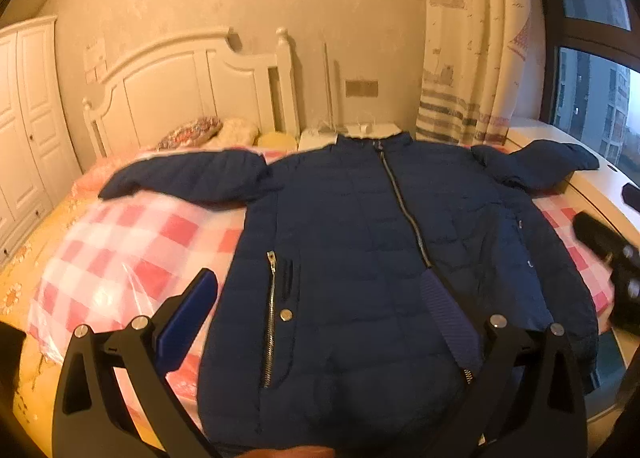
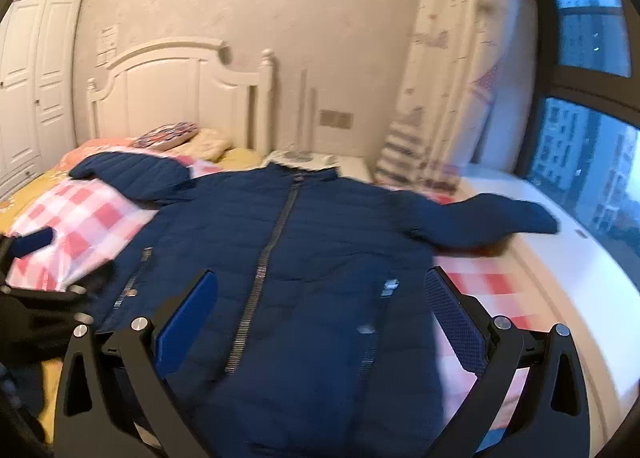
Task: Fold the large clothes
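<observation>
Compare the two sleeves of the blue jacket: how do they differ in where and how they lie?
The left sleeve lies on the pink checked cover, stretched out nearly straight. The right sleeve reaches off that cover onto the white ledge by the window and looks bent and bunched near the shoulder. Both are quilted dark blue, spread outward from the zipped jacket, and neither is folded in yet.

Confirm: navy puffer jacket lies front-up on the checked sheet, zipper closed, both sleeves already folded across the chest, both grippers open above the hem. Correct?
Not quite. The sleeves are not folded in: the left sleeve and right sleeve both stretch out sideways from the jacket, as the left wrist view shows. The rest holds: front up on the checked sheet, zipper closed, left gripper and right gripper open.
</observation>
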A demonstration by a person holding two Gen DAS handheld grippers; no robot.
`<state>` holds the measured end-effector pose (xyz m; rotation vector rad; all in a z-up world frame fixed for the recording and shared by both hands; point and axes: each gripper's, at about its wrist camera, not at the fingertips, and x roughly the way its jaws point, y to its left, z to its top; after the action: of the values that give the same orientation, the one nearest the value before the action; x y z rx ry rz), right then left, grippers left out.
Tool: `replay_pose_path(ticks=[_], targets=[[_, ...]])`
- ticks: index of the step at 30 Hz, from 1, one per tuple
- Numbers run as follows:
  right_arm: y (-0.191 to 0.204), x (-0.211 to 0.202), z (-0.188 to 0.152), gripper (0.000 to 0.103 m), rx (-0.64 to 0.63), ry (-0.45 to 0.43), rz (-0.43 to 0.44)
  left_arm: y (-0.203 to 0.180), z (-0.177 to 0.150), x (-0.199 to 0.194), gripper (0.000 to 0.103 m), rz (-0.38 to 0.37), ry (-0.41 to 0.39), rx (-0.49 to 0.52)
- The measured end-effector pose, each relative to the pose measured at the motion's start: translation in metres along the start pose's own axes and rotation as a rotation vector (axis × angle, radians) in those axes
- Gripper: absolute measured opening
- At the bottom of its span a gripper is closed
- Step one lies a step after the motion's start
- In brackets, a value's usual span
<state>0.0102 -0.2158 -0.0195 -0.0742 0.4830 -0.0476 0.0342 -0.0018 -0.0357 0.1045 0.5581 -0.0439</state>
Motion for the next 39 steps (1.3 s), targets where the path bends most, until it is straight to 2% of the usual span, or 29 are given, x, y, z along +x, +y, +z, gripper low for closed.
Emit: replay_pose_path(ticks=[3, 4, 6, 10, 13, 16, 19, 20, 21, 24, 27, 28, 30, 32, 33, 35, 37, 39], targets=[[-0.050, 0.016, 0.001, 0.099, 0.093, 0.037, -0.020, 0.000, 0.010, 0.012, 0.101, 0.023, -0.008, 0.019], [-0.066, 0.025, 0.000, 0.099, 0.120, 0.045, -0.020, -0.001, 0.019, 0.027, 0.101, 0.029, 0.007, 0.033], [-0.117, 0.067, -0.005, 0.099, 0.208, 0.121, -0.065, -0.002, 0.034, 0.056, 0.101, 0.028, 0.038, 0.042], [-0.200, 0.147, -0.021, 0.099, 0.385, 0.276, -0.139, -0.001, 0.069, 0.140, 0.101, 0.027, 0.150, 0.046], [-0.253, 0.202, -0.037, 0.099, 0.549, 0.367, -0.138, -0.002, 0.085, 0.205, 0.101, 0.078, 0.220, 0.066], [-0.277, 0.232, -0.042, 0.099, 0.635, 0.376, -0.102, -0.008, 0.088, 0.263, 0.101, 0.115, 0.287, 0.104], [-0.288, 0.259, -0.032, 0.099, 0.654, 0.359, -0.081, -0.008, 0.072, 0.304, 0.101, 0.100, 0.353, 0.103], [-0.292, 0.268, -0.028, 0.099, 0.656, 0.357, -0.089, -0.007, 0.064, 0.313, 0.101, 0.099, 0.374, 0.105], [-0.295, 0.279, -0.023, 0.099, 0.659, 0.356, -0.101, -0.002, 0.056, 0.316, 0.101, 0.085, 0.327, 0.064], [-0.308, 0.314, -0.013, 0.099, 0.675, 0.370, -0.147, 0.015, 0.051, 0.327, 0.101, 0.014, 0.376, -0.061], [-0.323, 0.344, -0.005, 0.098, 0.708, 0.362, -0.195, 0.018, 0.051, 0.335, 0.101, -0.005, 0.384, -0.077], [-0.326, 0.348, -0.003, 0.094, 0.709, 0.348, -0.211, 0.018, 0.052, 0.338, 0.101, -0.002, 0.384, -0.077], [-0.327, 0.353, 0.008, 0.060, 0.686, 0.299, -0.241, 0.017, 0.054, 0.341, 0.101, -0.004, 0.393, -0.078], [-0.317, 0.346, 0.024, 0.045, 0.632, 0.214, -0.258, 0.016, 0.057, 0.344, 0.101, -0.010, 0.399, -0.077], [-0.308, 0.341, 0.035, 0.042, 0.596, 0.168, -0.256, 0.015, 0.058, 0.345, 0.101, -0.012, 0.399, -0.075], [-0.272, 0.330, 0.061, 0.041, 0.479, 0.100, -0.208, 0.016, 0.056, 0.341, 0.101, -0.013, 0.396, -0.072], [-0.220, 0.320, 0.087, 0.041, 0.319, 0.054, -0.117, 0.017, 0.056, 0.340, 0.101, -0.015, 0.394, -0.072], [-0.150, 0.307, 0.105, 0.041, 0.116, 0.010, -0.006, 0.021, 0.053, 0.335, 0.101, -0.016, 0.389, -0.071]])
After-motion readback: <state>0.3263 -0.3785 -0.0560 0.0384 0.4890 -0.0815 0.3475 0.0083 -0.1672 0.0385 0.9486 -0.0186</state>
